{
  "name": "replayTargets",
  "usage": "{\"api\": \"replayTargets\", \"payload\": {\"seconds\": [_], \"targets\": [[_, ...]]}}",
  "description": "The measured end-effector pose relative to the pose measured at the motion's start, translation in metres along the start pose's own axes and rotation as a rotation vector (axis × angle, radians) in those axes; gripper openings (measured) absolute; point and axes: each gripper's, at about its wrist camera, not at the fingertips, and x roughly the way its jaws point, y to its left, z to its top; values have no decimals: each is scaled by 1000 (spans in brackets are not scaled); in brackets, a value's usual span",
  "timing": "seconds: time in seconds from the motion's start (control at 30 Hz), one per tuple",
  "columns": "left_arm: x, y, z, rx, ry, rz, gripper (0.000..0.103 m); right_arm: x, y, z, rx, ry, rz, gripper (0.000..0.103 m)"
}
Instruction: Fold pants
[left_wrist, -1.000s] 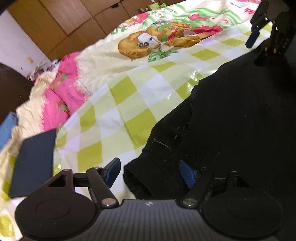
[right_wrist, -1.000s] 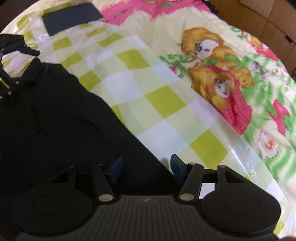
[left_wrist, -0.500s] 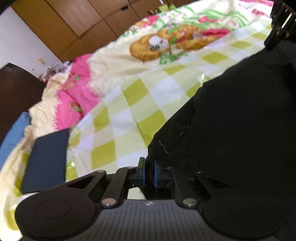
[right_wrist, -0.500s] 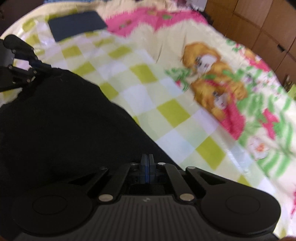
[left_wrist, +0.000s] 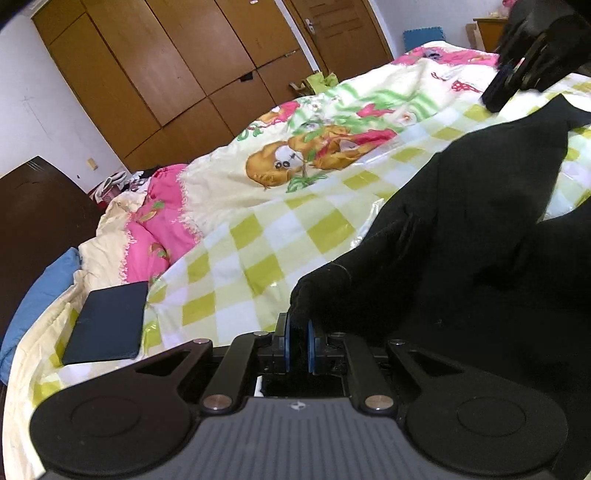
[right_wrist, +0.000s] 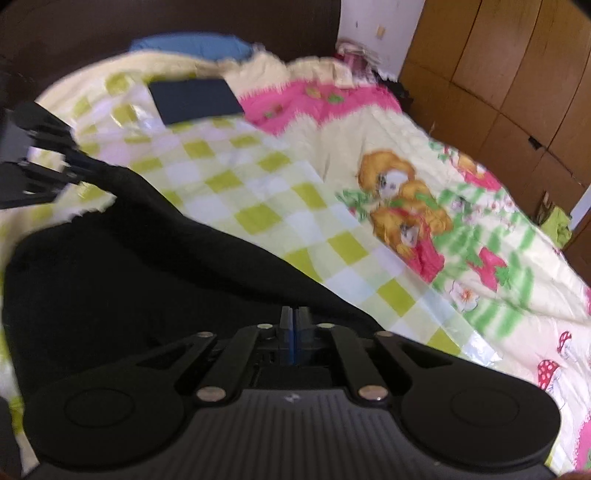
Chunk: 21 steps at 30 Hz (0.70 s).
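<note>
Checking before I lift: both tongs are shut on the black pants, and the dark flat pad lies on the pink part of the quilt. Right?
Not quite. Both tongs, left and right, are shut on the black pants, but the dark flat pad lies on the green-checked sheet, beside the pink part, per the right wrist view.

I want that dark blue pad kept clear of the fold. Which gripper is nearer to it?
Left. The left gripper, shut on the black pants, is beside the dark blue pad; the right gripper grips the pants' far edge.

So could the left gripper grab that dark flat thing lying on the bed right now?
Probably not yet. The left gripper is shut on a corner of the black pants, so its fingers are busy. The dark flat thing lies off to its left on the checkered sheet, uncovered.
</note>
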Motion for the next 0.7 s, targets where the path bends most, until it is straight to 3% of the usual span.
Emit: {"api": "replayTargets", "payload": {"seconds": [0.03,0.1,0.17,0.33,0.43,0.57,0.7], "targets": [[-2,-1,1,-1,-4,-9,24,11,0,-1,-31,-4,-13,37],[-8,-4,-1,9,-8,-7,24,32,6,-4,-162,19,-40,49],[-12,-2,-6,5,-8,-5,24,51,11,-6,-247,43,-57,49],[-17,1,-13,-25,-27,-6,24,86,13,-4,-288,8,-99,49],[-19,1,-14,-24,-40,-20,24,110,20,-2,-355,83,-81,49],[-15,8,-17,-43,-40,-19,24,105,28,-8,-370,79,-8,49],[-16,10,-17,-61,-55,-16,24,112,27,-8,-372,75,-60,53]]}}
